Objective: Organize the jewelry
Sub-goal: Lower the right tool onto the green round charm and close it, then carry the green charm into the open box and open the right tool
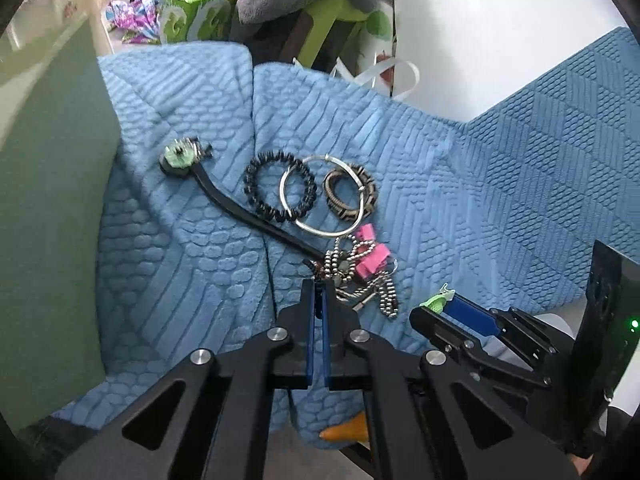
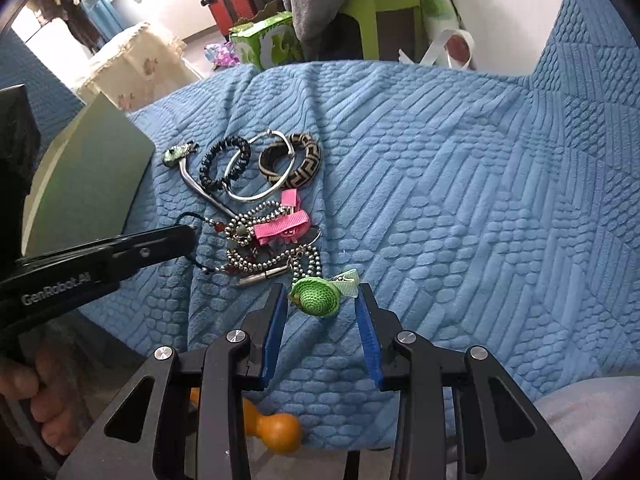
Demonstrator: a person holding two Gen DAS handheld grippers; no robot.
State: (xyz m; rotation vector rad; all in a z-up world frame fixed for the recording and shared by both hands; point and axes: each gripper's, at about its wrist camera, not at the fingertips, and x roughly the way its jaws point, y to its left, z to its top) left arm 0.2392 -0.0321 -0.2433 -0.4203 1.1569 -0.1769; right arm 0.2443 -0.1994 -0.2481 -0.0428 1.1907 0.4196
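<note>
Jewelry is spread on a blue quilted textured blanket (image 2: 440, 160). The left hand-held gripper (image 1: 319, 284) is seen fully closed, its blue pads together at the edge of a tangled pile of silver ball-chain and dark beaded cord (image 2: 264, 240); a thin dark cord appears pinched at the tips, though this cannot be confirmed. The right hand-held gripper (image 2: 324, 300) is seen partly open around a green woven dome-shaped hair clip with pale green ribbon (image 2: 320, 290); pad contact cannot be told. Just beyond the tangle lie a pink ribbon hair clip (image 2: 280, 226), a thin silver bangle (image 2: 260, 168), a black beaded bracelet (image 2: 225, 162), a black-and-tan patterned woven bangle (image 2: 298, 160) and a dark metal hair stick with green ornament (image 2: 180, 156).
</note>
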